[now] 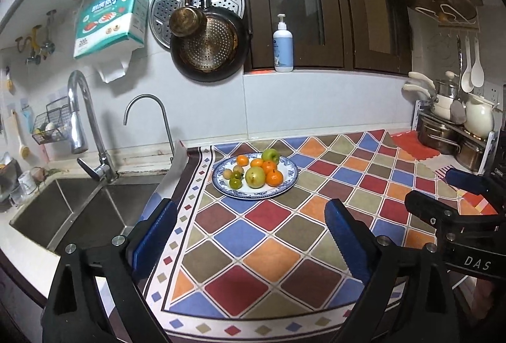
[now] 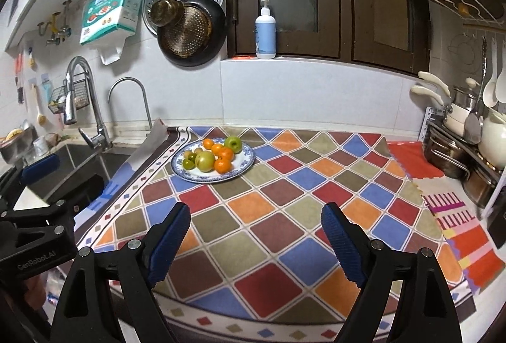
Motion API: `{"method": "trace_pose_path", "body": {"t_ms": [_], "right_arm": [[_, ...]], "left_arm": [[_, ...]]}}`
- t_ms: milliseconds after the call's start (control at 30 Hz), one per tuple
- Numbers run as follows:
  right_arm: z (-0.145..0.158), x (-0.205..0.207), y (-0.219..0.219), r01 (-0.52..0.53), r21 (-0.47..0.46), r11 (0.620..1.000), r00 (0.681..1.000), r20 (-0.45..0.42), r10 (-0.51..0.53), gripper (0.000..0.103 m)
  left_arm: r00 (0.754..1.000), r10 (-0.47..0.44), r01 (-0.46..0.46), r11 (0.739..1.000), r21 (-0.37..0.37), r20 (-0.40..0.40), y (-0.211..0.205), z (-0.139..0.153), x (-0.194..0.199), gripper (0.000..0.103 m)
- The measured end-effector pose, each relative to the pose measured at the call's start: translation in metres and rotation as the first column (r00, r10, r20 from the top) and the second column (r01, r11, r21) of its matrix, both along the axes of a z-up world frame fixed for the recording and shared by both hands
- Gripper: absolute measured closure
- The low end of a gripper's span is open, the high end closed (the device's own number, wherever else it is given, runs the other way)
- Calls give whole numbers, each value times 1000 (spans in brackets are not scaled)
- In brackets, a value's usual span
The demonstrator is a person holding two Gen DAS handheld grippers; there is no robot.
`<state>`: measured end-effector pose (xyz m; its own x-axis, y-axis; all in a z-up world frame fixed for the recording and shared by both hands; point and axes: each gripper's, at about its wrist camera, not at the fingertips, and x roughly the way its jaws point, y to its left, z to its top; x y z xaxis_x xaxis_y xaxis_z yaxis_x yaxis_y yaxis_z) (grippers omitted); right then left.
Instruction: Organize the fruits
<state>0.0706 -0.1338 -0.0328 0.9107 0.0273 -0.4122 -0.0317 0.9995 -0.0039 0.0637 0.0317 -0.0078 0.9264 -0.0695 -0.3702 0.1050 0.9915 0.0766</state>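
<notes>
A blue-and-white plate [image 1: 289, 183] [image 2: 245, 165] sits on the chequered cloth near the sink side. On it lie several tangerines [image 1: 274, 177] [image 2: 223, 166], a large yellow-green apple [image 1: 255, 177] [image 2: 205, 161], a green apple [image 1: 270, 155] [image 2: 233, 143] at the back and a few small green and tan fruits [image 1: 235, 182] [image 2: 188, 164]. My left gripper [image 1: 251, 218] is open and empty, well short of the plate. My right gripper [image 2: 256, 224] is open and empty, near the cloth's front; it also shows at the right of the left wrist view [image 1: 442, 194].
A steel sink [image 1: 76, 207] with two taps [image 1: 82, 121] lies left of the cloth. Pots on a rack [image 2: 468, 150] stand at the right. A soap bottle [image 2: 265, 29] stands on the window ledge. Pans [image 1: 207, 48] hang on the wall.
</notes>
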Motion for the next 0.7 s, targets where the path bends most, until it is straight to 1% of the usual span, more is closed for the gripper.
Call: {"method": "trace_pose_path", "body": {"t_ms": [433, 700], "right_arm": [[3, -31, 1, -13, -4, 1000, 1000, 24, 13, 17], [4, -42, 3, -16, -4, 1000, 999, 33, 16, 17]], "left_arm": [[1000, 6, -6, 1000, -5, 22, 3, 4, -31, 1], [1000, -2, 2, 1000, -6, 24, 2, 5, -39, 1]]}}
